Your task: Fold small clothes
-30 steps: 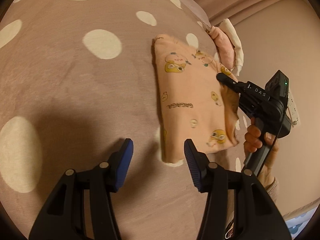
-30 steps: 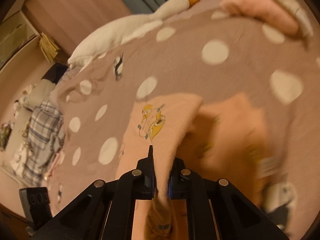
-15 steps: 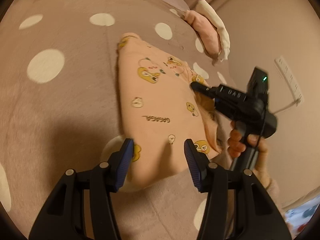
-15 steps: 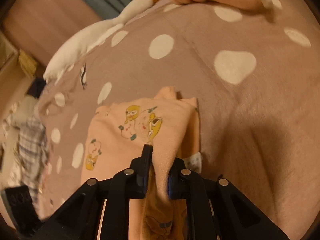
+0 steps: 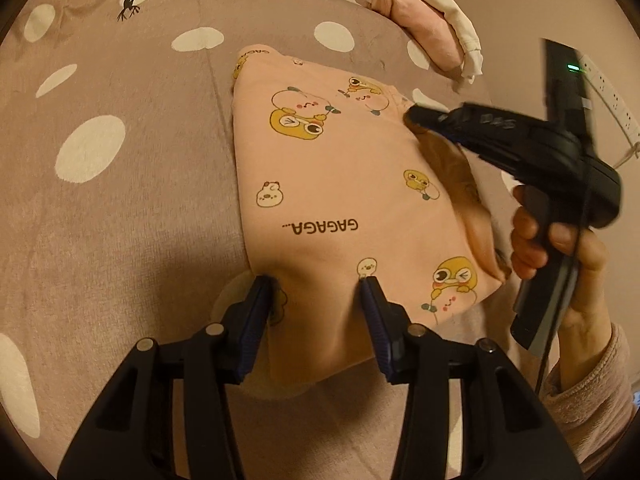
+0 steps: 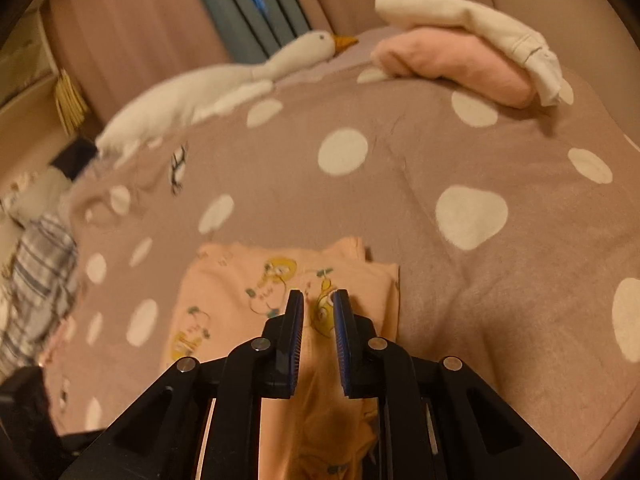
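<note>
The peach garment (image 5: 340,200), printed with cartoon ducks, lies folded into a rough rectangle on the spotted blanket (image 5: 120,208), near the person and right of the blanket's middle. The left gripper (image 5: 316,284) straddles its near edge, jaws closing, with a hump of cloth between the blue pads (image 5: 260,308); the pads seem to touch the fabric, though I cannot tell whether they pinch it yet. The right gripper (image 6: 318,312) sits over the far right corner, jaws opening and letting go; in its own view cloth shows through the narrow gap, but the pads look clear of it. Behind it the person's hand (image 5: 560,248) grips the handle. Farther off, a pink and white bundle (image 6: 460,56) and a plush goose (image 6: 224,84) rest at the blanket's far edge.

The step in hand looks like laying the last fold flat. Next, the left jaws need a firm pinch on the near edge, and the right should lift clear without dragging the corner.
</note>
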`<control>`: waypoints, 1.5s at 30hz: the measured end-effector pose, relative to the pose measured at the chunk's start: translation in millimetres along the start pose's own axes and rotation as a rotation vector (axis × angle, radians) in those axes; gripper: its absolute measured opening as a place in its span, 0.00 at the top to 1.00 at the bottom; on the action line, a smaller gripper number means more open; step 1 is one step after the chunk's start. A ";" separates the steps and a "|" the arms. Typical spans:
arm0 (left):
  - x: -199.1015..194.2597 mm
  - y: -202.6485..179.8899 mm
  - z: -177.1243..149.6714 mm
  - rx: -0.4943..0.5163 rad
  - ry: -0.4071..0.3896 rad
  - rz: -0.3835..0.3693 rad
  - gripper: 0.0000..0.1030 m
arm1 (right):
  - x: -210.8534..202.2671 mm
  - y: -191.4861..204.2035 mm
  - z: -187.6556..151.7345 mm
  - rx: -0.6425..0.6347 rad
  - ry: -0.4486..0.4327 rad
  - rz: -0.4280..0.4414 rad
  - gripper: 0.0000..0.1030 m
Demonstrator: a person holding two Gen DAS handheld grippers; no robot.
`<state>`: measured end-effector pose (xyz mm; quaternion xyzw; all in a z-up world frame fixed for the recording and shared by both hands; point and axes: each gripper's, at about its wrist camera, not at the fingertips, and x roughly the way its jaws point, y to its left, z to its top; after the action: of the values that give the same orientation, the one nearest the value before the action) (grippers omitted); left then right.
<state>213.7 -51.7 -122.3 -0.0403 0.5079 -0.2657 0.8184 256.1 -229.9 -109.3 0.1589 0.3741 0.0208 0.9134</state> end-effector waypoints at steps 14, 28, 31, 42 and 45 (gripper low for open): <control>3.6 1.1 1.0 0.000 0.009 0.010 0.55 | -25.5 21.7 -22.3 -0.091 -0.019 -0.018 0.85; -3.7 0.5 9.1 -0.019 -0.005 0.044 0.55 | -37.5 29.0 -85.4 -0.261 0.068 0.030 0.85; -9.8 -1.7 25.7 -0.013 -0.039 0.063 0.55 | -43.0 25.4 -88.3 -0.231 0.033 0.054 0.85; 51.0 -4.6 109.1 -0.092 0.020 0.058 0.56 | -47.5 3.9 -92.2 -0.104 0.004 0.190 0.85; 63.2 -5.8 117.6 -0.092 0.038 0.095 0.55 | -46.6 1.7 -91.9 -0.092 0.004 0.212 0.85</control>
<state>333.3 -110.7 -115.1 -0.0486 0.5362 -0.2038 0.8177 159.3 -210.4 -138.7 0.1554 0.3555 0.1348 0.9118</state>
